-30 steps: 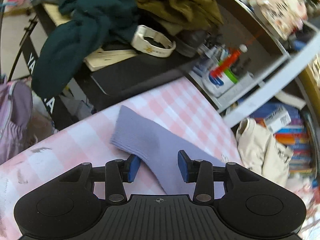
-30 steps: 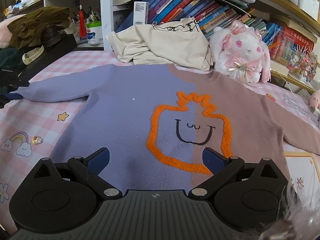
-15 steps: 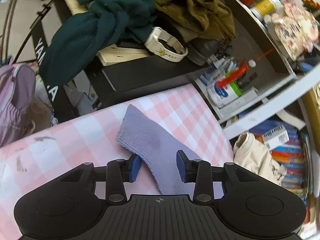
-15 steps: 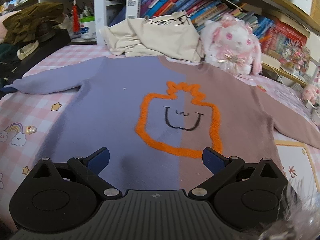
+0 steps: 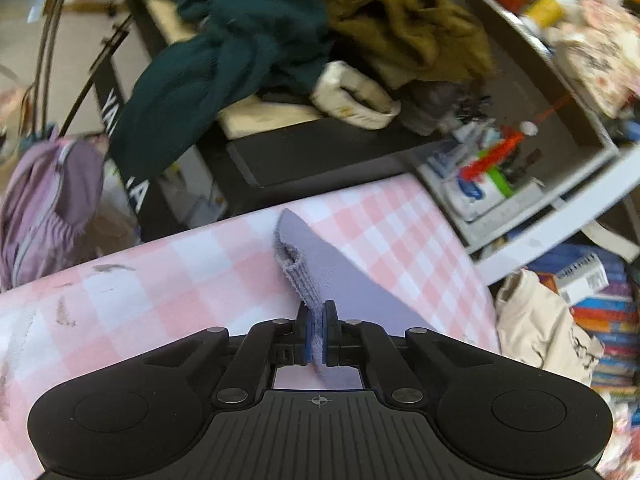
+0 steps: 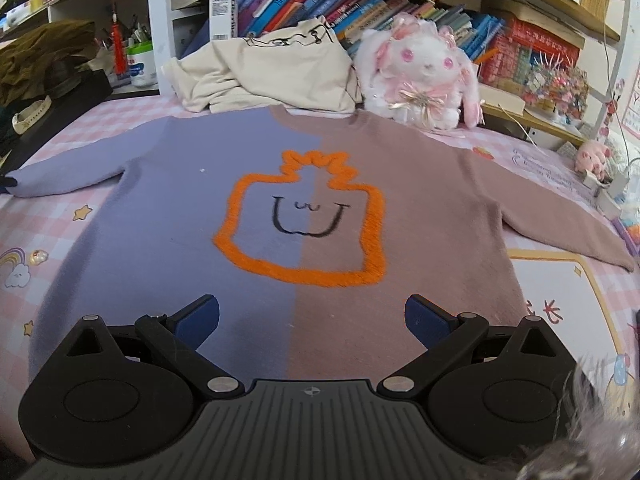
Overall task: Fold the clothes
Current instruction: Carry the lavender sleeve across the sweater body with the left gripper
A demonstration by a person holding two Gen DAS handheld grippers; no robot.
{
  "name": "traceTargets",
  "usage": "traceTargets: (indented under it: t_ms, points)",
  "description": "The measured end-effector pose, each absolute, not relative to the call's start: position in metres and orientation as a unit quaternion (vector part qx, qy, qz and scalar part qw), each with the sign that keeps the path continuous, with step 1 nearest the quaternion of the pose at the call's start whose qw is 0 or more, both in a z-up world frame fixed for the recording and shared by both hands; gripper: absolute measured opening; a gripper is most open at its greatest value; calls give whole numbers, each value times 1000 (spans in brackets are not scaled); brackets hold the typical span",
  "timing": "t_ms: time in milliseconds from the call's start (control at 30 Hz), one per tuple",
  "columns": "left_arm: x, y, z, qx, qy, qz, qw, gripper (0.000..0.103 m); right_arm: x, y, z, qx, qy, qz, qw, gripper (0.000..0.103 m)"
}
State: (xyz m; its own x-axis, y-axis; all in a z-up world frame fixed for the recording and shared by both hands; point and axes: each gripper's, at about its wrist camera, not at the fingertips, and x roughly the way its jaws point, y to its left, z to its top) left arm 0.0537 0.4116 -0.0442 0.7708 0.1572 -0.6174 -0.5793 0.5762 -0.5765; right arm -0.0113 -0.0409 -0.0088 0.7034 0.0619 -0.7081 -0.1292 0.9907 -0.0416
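Note:
A sweater, half lilac and half mauve with an orange outlined face, lies flat on the pink checked tablecloth, both sleeves spread out. My left gripper is shut on the cuff of the lilac sleeve at the table's left end; the cuff is bunched up between the blue pads. My right gripper is wide open and empty, hovering over the sweater's lower hem. The mauve sleeve reaches to the right.
A cream garment and a white plush rabbit sit behind the sweater, against bookshelves. Beyond the table's left end a black stand holds dark green and olive clothes. A purple backpack hangs low at the left.
My left gripper has closed on the lilac sleeve cuff, which now bunches up between the pads. My right gripper has stayed open and drifted slightly over the hem.

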Motion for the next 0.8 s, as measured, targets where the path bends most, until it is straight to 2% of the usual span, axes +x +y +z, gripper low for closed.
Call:
traceTargets:
  t_ms: [267,800]
  points:
    - [58,341,5,-313,237,140,909,3,-9,-75,-8,-49,375,80,922,100]
    - [99,153,77,-252,230,25,940,3,14,-168,-12,-30,382,158,910,100]
